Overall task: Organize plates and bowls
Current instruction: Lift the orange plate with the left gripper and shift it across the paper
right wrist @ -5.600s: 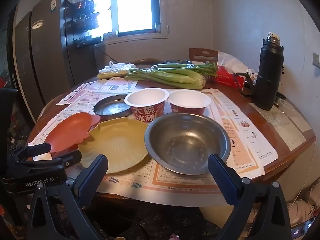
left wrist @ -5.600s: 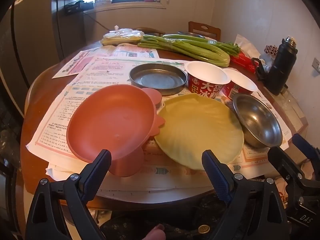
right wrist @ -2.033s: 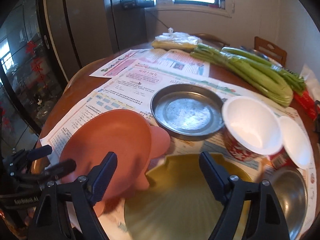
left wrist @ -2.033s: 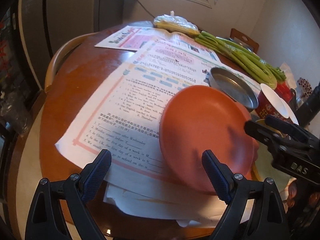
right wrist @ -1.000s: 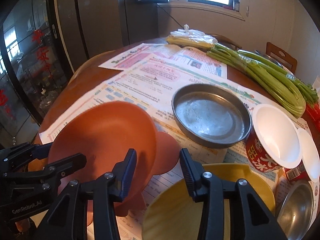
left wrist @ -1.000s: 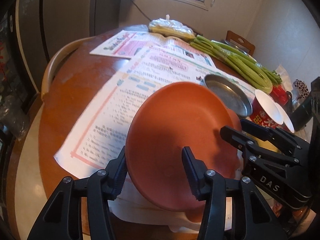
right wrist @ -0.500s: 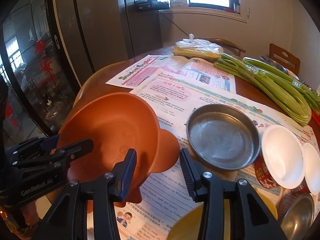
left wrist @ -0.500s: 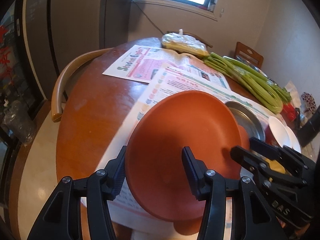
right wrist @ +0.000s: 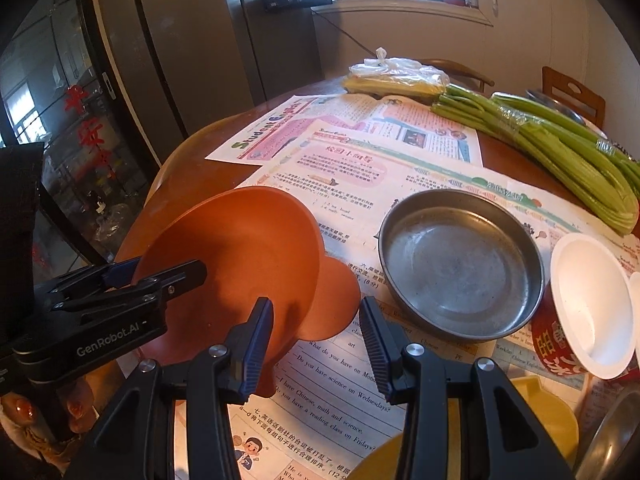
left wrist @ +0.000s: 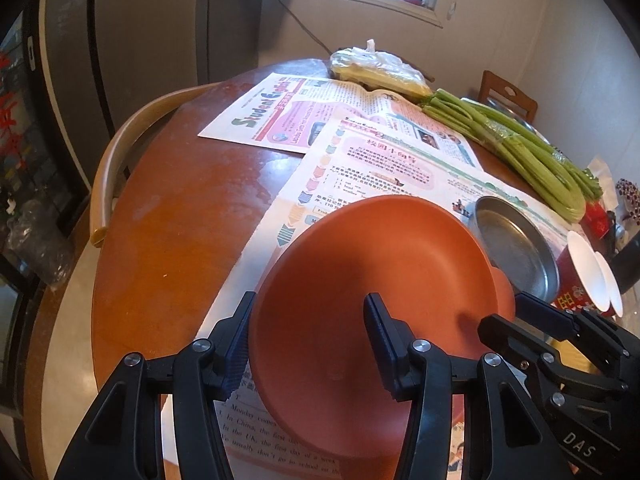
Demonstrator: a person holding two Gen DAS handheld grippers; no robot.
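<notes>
An orange plate with a round tab [left wrist: 380,280] is tilted and lifted above the newspaper; it also shows in the right wrist view [right wrist: 244,256]. My left gripper [left wrist: 308,340] is shut on its near rim. My right gripper [right wrist: 316,340] is shut on its right edge beside the tab. A flat steel dish [right wrist: 460,264] lies to the right. A yellow plate [right wrist: 532,412] and a steel bowl rim [right wrist: 616,440] sit at the lower right.
Newspapers [left wrist: 320,120] cover much of the round wooden table [left wrist: 180,220]. Celery [right wrist: 560,152] and a bagged bundle [right wrist: 396,76] lie at the back. Two red paper cups [right wrist: 580,312] stand right of the steel dish. A chair back curves at the table's left edge [left wrist: 120,148].
Both grippers closed on the orange plate and lifted it up and leftward off the stack. The yellow plate it overlapped stays on the table.
</notes>
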